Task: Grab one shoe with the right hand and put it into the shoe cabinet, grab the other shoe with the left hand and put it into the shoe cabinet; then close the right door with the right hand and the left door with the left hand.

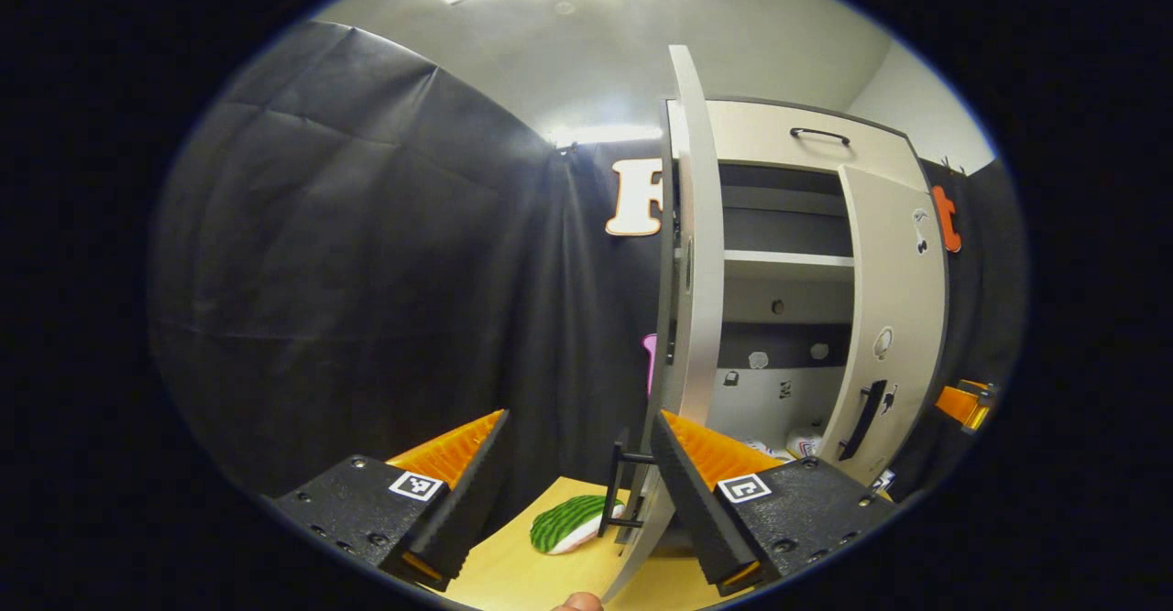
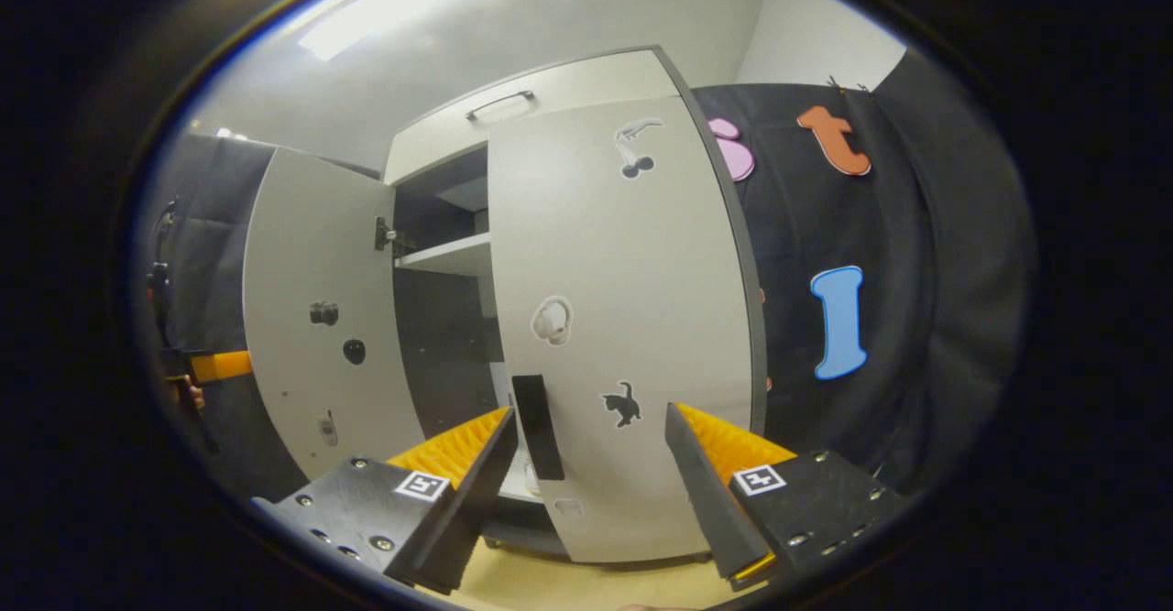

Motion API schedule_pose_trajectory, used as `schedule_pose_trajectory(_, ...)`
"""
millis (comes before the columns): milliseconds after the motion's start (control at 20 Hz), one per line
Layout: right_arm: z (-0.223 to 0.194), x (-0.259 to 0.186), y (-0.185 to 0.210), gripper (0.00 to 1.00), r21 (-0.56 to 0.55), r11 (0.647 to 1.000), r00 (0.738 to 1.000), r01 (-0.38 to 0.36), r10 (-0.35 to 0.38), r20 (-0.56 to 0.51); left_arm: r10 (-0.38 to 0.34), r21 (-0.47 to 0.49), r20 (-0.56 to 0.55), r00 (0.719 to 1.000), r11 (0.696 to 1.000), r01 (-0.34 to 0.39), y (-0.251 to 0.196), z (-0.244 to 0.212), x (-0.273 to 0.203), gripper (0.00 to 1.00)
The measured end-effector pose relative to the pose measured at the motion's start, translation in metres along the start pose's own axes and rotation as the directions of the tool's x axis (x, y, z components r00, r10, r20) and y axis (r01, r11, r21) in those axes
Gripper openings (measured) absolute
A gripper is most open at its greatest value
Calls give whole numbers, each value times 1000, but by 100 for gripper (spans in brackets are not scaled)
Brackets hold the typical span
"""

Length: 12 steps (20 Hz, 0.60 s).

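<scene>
My right gripper (image 2: 586,474) gapes wide at the right door (image 2: 632,318) — its handle (image 2: 537,428) at eleven o'clock; I'd push flat, near that edge. My left gripper (image 1: 577,492) is wide too, straddling the left door (image 1: 689,318); shoes (image 1: 788,446) look stowed.

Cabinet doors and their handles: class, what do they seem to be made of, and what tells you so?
The right door looks like a coated board with a smooth matte pale finish: flat, even, no grain, a thin darker edge. The left door, seen edge-on, looks alike. The right door handle and left door handle are dark bars, perhaps painted metal or plastic; the pictures leave that open.
</scene>
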State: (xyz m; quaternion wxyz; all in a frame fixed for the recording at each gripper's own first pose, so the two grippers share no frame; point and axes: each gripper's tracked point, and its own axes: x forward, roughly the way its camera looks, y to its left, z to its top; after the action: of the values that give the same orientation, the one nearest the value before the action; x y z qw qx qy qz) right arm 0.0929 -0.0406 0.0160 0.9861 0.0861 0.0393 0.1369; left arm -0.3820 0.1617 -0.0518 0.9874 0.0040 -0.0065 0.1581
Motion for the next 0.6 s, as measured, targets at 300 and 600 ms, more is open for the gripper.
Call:
schedule_pose_trajectory(300,0,-13,5,94,-13,1000,1000,-5,5,-3,-152,-57,-11,988,987,151,-12,7,-5,93)
schedule_pose_trajectory(600,4,-30,-6,97,-17,999,999,31,-31,6,-267,-90,-14,964,960,264,-25,6,-1,93)
